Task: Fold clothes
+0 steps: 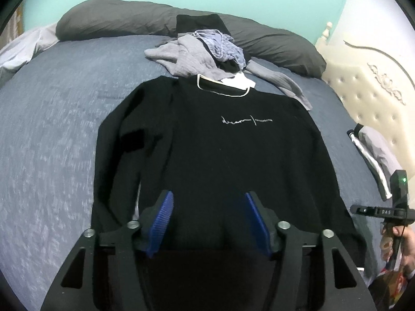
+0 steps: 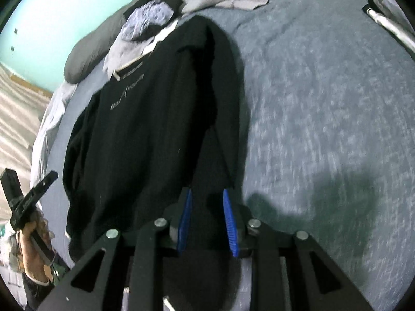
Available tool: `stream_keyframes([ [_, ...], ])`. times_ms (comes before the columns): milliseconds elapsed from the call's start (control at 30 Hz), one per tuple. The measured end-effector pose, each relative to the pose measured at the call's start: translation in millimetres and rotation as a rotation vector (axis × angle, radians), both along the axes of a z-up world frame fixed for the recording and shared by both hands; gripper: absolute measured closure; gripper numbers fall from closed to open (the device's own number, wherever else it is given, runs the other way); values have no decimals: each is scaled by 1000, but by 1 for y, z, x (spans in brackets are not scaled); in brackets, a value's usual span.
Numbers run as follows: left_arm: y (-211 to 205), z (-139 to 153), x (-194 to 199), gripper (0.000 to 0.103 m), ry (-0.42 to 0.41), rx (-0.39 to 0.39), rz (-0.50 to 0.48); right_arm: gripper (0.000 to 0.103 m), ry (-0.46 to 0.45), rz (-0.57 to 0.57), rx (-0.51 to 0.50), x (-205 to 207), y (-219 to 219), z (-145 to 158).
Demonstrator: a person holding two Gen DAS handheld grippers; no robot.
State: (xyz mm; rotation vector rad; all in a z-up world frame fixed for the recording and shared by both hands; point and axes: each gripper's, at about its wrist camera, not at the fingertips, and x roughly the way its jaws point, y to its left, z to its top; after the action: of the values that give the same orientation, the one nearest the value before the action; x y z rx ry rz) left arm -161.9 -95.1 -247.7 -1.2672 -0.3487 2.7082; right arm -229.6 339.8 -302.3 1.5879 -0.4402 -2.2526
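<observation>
A black sweatshirt [image 1: 207, 150] with small white chest lettering lies flat, face up, on the blue bed cover [image 1: 52, 129]. My left gripper [image 1: 207, 197] hovers over its lower hem, open, with its blue pads wide apart and only flat fabric below them. In the right wrist view the sweatshirt [image 2: 145, 129] runs away from me. Its right sleeve [image 2: 220, 103] lies folded down along the body. My right gripper [image 2: 207, 191] stands slightly open at the sleeve's end, where the black cuff lies between the pads, and I see no pinch on it.
A heap of grey and blue clothes [image 1: 207, 49] sits above the collar, against a dark grey pillow [image 1: 116, 18]. A cream tufted headboard [image 1: 363, 83] is at the right. A grey and black garment [image 1: 373, 150] lies near it. A hand [image 2: 33, 235] holds the other gripper.
</observation>
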Motion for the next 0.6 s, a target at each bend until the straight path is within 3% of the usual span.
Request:
stream_keyframes([
  [333,9,-20,17,40,-6,4,-4,78,-15,-58,54,17,20,-11],
  [600,11,-24,20,40,4,9,-24,78,15,27,187,24,-1,-17],
])
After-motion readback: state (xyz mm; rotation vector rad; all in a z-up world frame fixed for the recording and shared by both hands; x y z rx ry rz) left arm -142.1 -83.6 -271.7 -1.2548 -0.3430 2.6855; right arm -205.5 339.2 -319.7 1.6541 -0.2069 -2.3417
